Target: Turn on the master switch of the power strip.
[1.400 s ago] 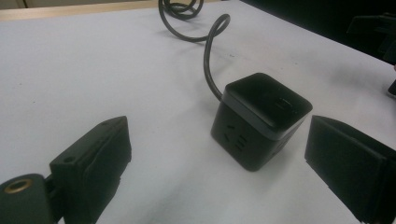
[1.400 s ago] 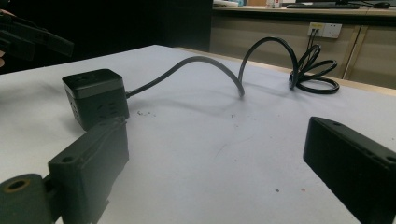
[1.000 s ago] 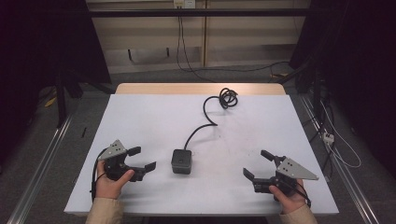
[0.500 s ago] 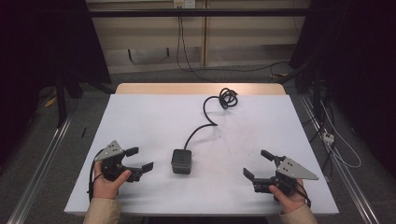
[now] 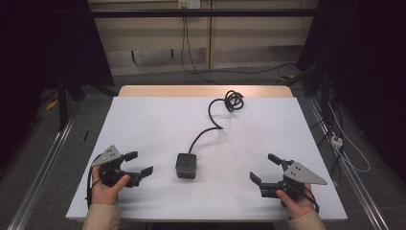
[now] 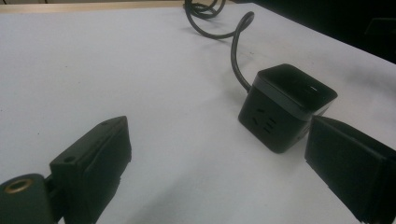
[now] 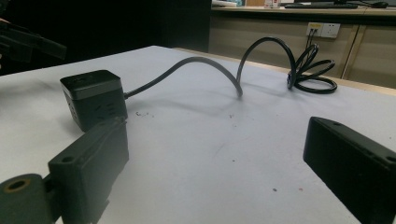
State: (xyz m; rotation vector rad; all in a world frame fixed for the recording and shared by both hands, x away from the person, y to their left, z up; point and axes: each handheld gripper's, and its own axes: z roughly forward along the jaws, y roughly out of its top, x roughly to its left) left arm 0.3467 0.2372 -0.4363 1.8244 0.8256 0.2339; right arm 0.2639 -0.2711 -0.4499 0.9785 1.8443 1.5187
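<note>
A black cube-shaped power socket (image 5: 186, 165) rests near the middle of the white table (image 5: 143, 124); its black cable (image 5: 209, 122) runs back to a coil (image 5: 233, 100) at the far edge. My left gripper (image 5: 138, 163) is held at the front left, open and empty, a short way left of the cube (image 6: 286, 105). My right gripper (image 5: 265, 168) is held at the front right, also open and empty, with the cube (image 7: 95, 98) off to its left and the cable (image 7: 210, 65) arching to the coil (image 7: 312, 70).
The table's wooden far edge (image 5: 206, 91) lies behind the coil. Wall sockets (image 5: 189, 4) and cables (image 5: 239, 71) are on the floor and wall beyond. A power strip (image 5: 335, 140) lies on the floor to the right. Bare white tabletop surrounds the cube.
My left gripper has shifted slightly toward the near left. The right gripper, cube and cable have stayed put.
</note>
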